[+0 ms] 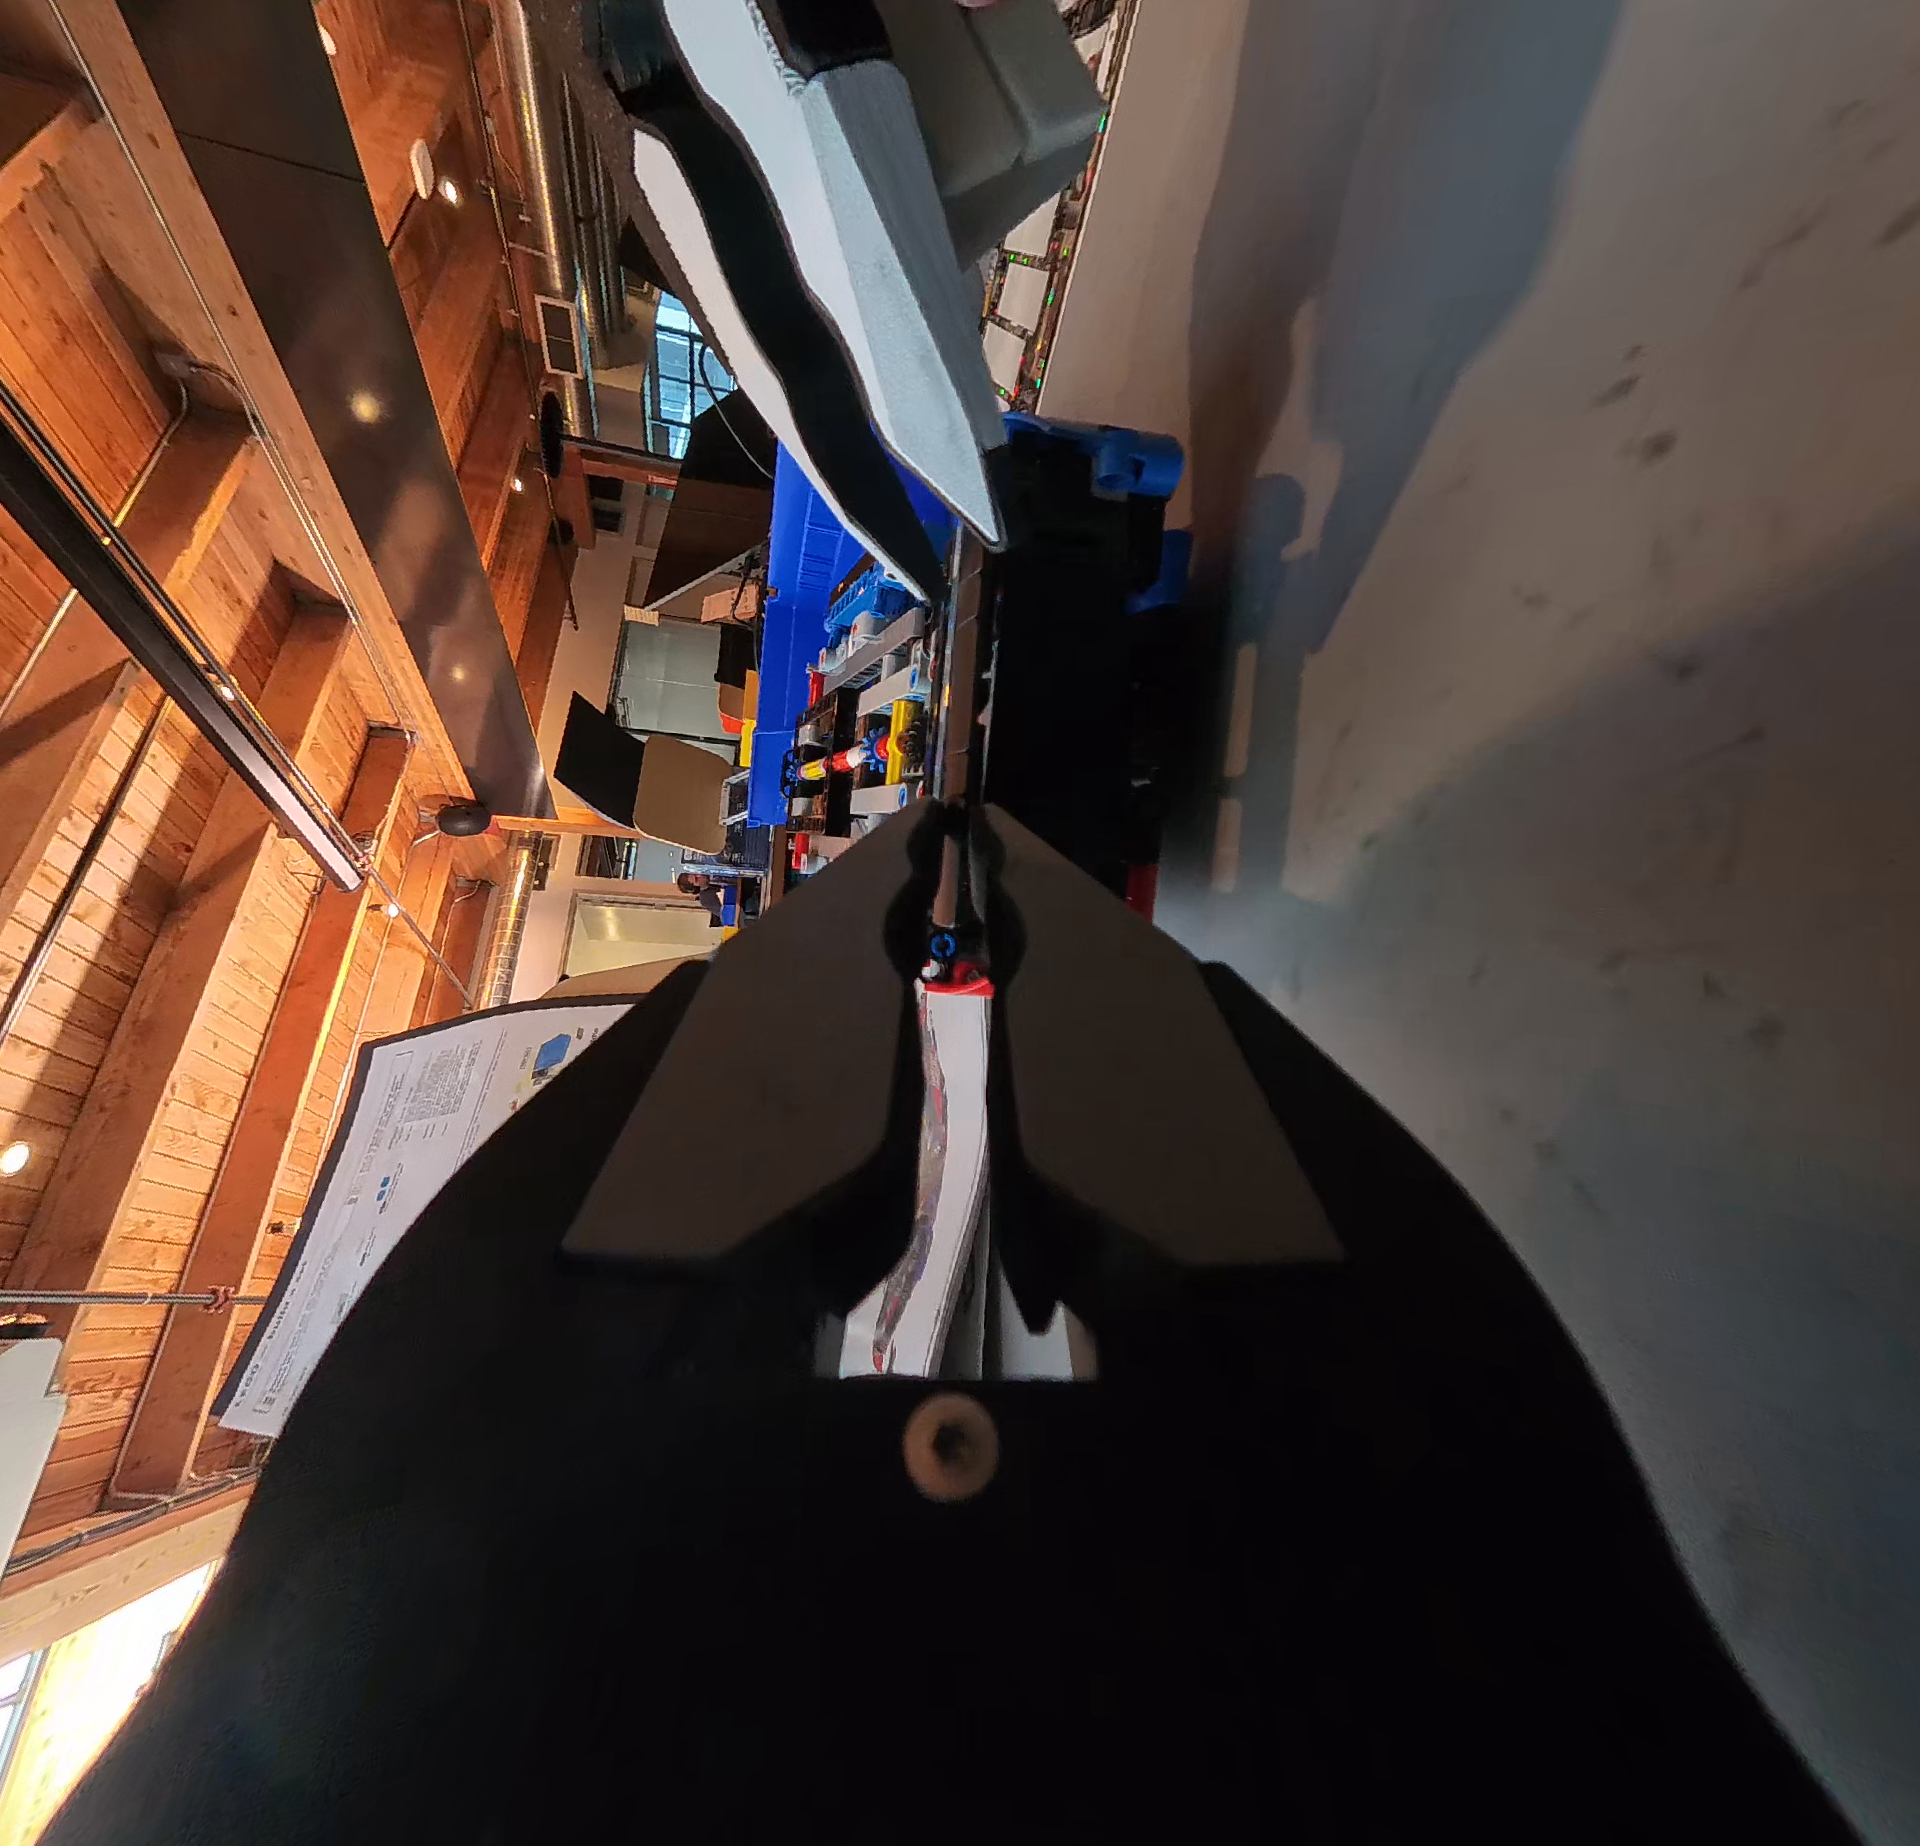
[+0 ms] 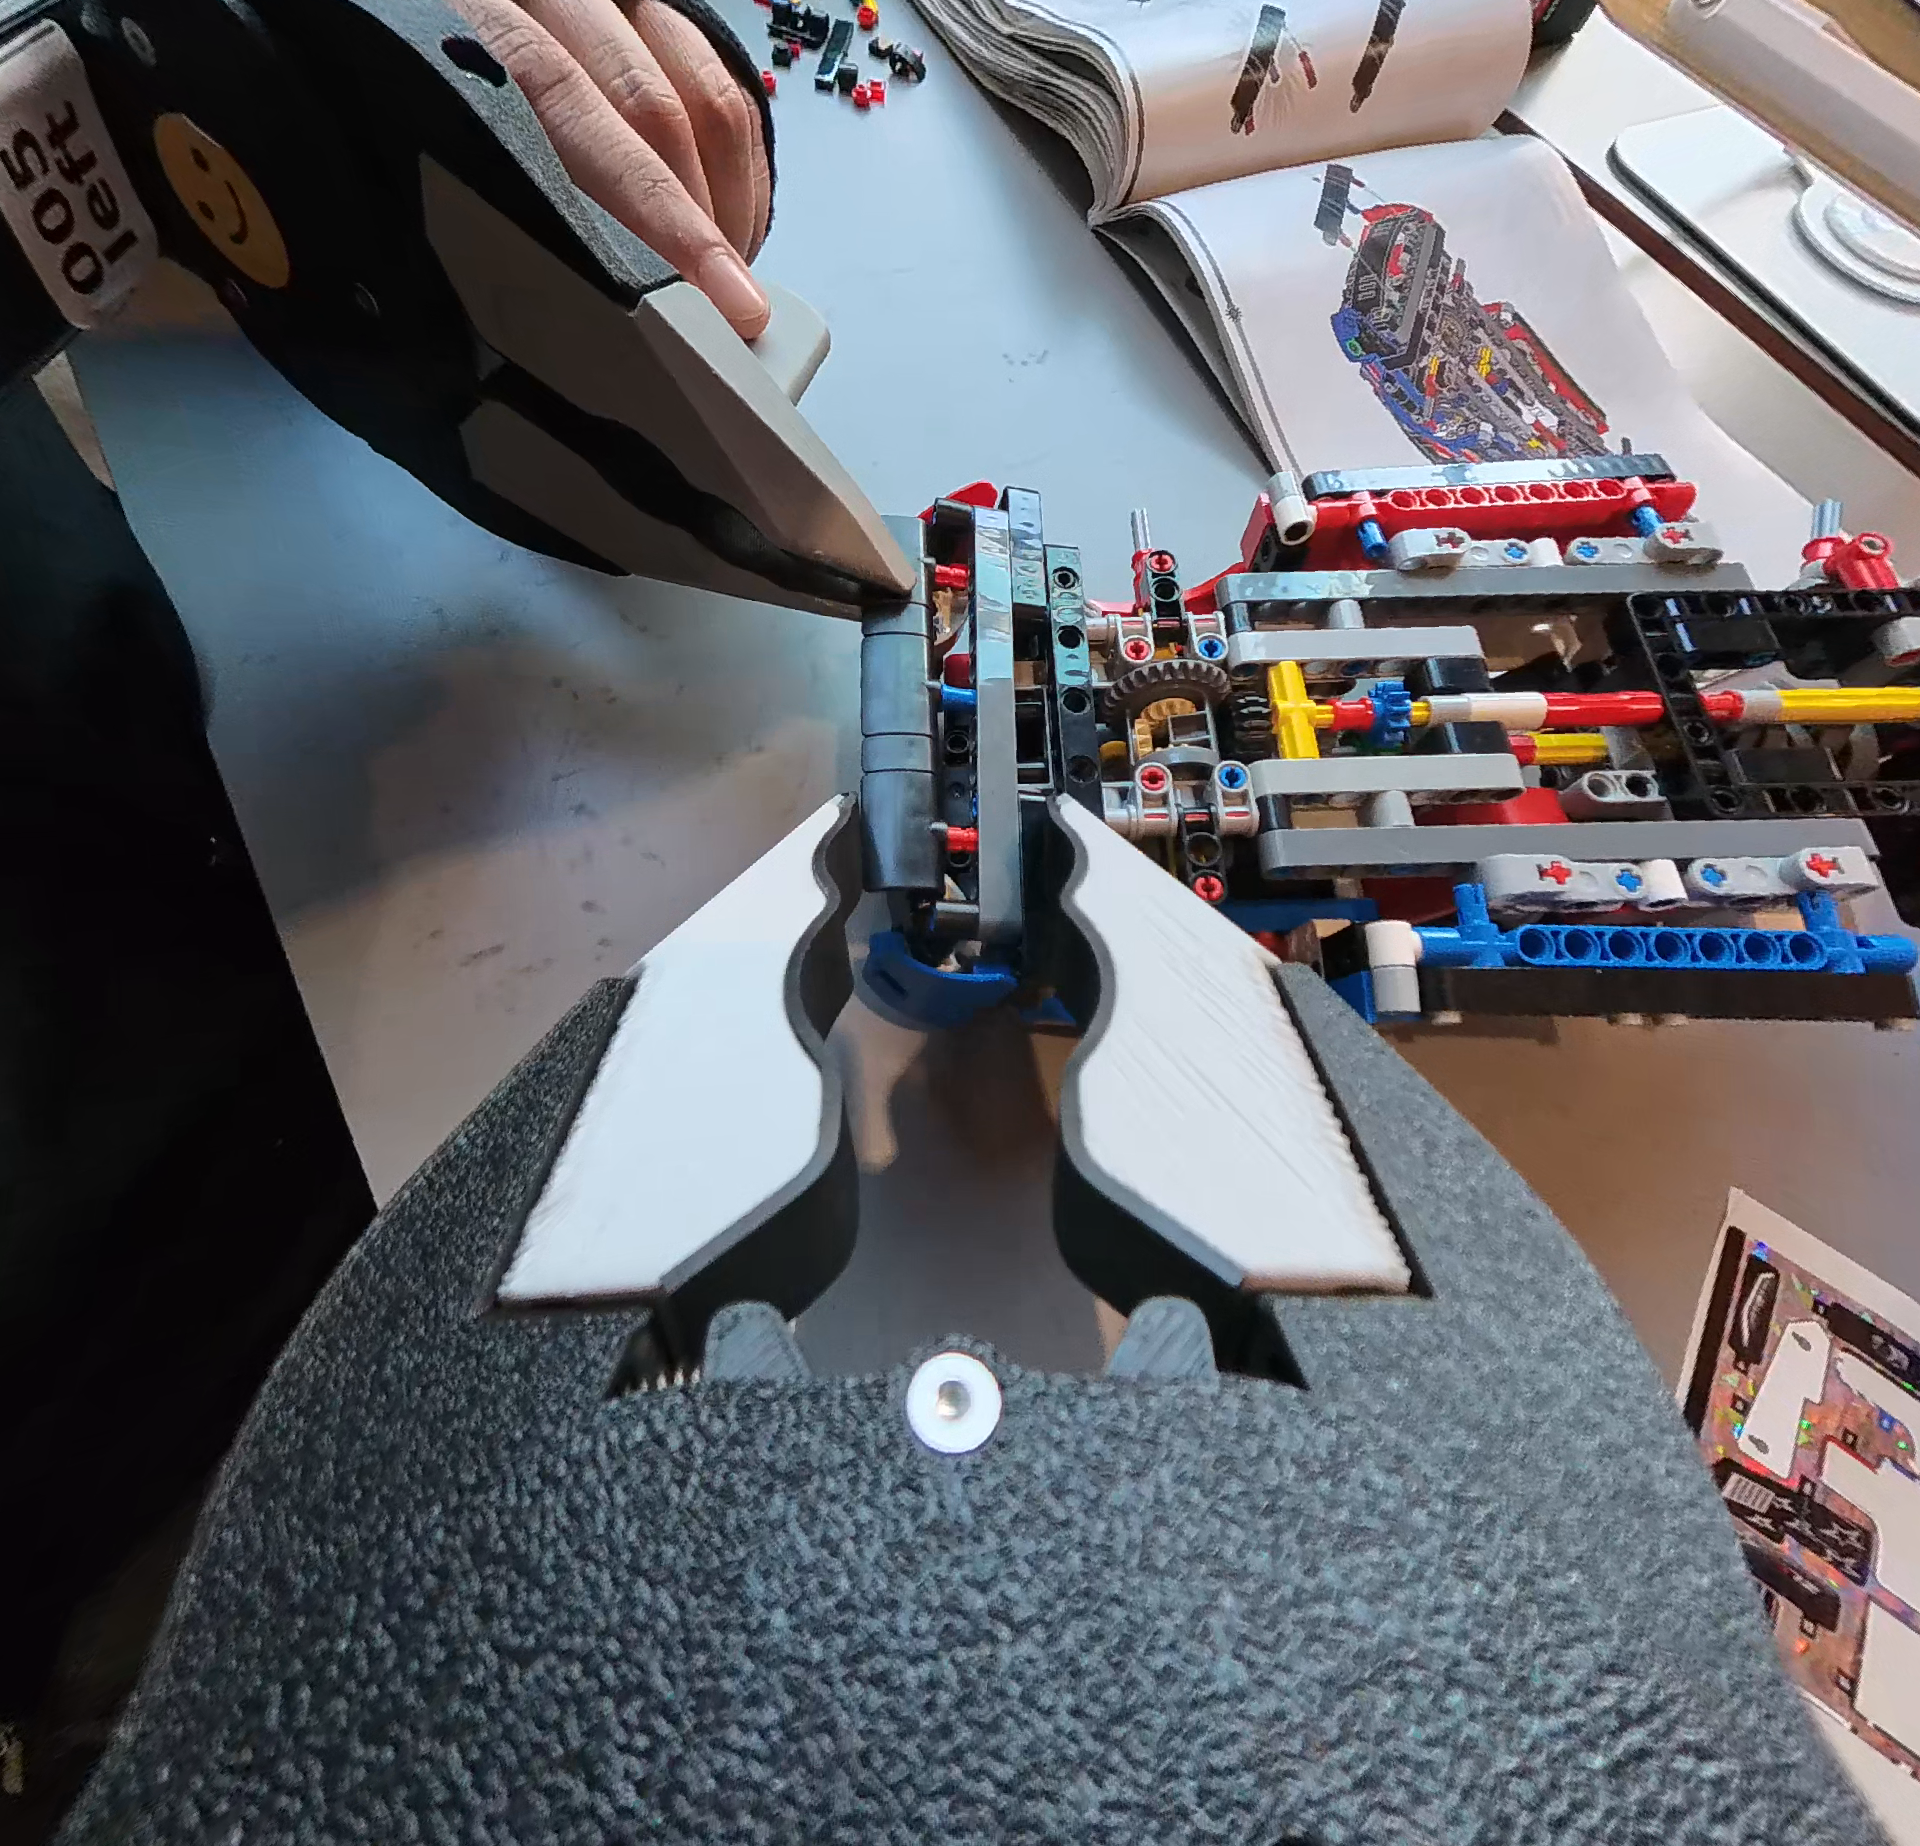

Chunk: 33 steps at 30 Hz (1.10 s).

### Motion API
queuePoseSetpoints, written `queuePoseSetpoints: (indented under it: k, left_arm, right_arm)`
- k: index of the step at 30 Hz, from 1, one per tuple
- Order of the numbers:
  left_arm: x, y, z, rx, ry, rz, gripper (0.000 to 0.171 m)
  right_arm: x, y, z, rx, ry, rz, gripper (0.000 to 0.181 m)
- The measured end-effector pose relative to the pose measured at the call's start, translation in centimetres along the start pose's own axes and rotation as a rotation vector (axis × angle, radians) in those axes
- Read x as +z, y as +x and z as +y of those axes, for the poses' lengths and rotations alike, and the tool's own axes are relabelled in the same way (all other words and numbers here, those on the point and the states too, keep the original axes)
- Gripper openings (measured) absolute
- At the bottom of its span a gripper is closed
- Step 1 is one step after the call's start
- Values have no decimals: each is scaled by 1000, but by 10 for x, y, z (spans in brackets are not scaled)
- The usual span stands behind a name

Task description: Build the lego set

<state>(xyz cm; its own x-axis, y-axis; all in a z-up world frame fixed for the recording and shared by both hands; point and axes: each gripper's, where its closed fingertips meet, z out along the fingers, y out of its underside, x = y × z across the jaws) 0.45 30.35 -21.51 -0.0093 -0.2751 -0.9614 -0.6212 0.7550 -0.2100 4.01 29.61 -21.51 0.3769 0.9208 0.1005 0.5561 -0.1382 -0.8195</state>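
Observation:
The long lego model (image 2: 1455, 716), with grey beams, red and blue side rails and a yellow-red axle, lies on the grey table (image 2: 520, 757). Its near end carries upright black panels and a dark grey end panel (image 2: 894, 716). My right gripper (image 2: 954, 809) straddles this end, its fingers closed against the black panels on both sides. My left gripper (image 2: 883, 591) comes from the upper left with its tips pinched on the top corner of the end panel. In the left wrist view my left gripper (image 1: 958, 809) is closed on that thin edge, with the model (image 1: 1070, 653) and right gripper (image 1: 961, 560) beyond.
An open instruction book (image 2: 1403, 290) lies behind the model. Several small loose pieces (image 2: 821, 20) sit at the far table edge. A shiny sticker sheet (image 2: 1808, 1484) lies at the right front. A hand (image 2: 623, 103) holds the left gripper. A white device (image 2: 1766, 134) stands at the back right. Tip to tip, the grippers are about 5 centimetres apart.

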Motion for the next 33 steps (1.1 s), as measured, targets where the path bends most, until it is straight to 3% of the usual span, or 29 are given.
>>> queuePoseSetpoints:
  k: [33]
  left_arm:
    - [6, 2, -1, 16, 15, 14, 8]
  right_arm:
    - [-2, 7, 4, 21, 22, 29, 44]
